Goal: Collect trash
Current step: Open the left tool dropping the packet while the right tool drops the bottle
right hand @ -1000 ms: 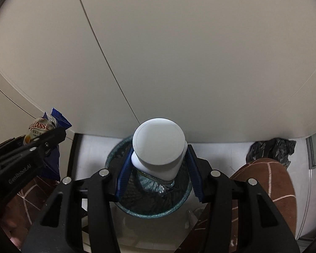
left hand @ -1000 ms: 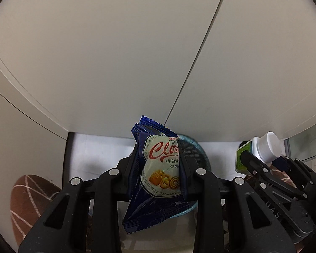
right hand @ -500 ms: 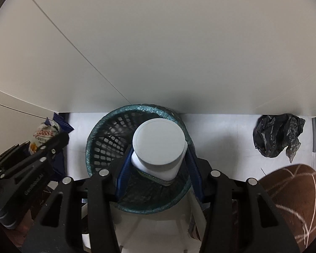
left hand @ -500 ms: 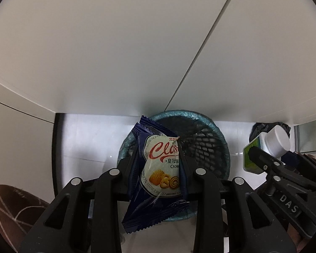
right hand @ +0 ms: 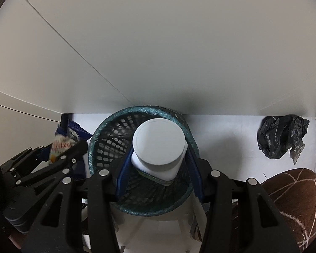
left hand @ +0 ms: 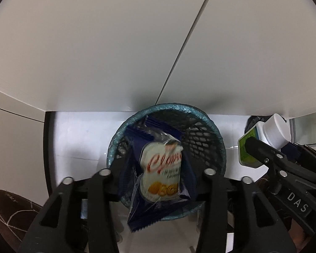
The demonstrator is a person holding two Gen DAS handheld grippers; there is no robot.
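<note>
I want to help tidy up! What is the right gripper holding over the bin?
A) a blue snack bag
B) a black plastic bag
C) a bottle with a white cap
C: the right gripper is clamped on the bottle with a white cap, above the mesh bin.

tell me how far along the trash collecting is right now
Nothing clearly lies in the mesh bin yet. In hand: the left gripper has opened above the bin and the blue snack packet, blurred, seems to be dropping out; the right gripper is shut on the white-capped bottle over the bin. Left: releasing the bottle. A crumpled black bag lies on the floor nearby.
</note>
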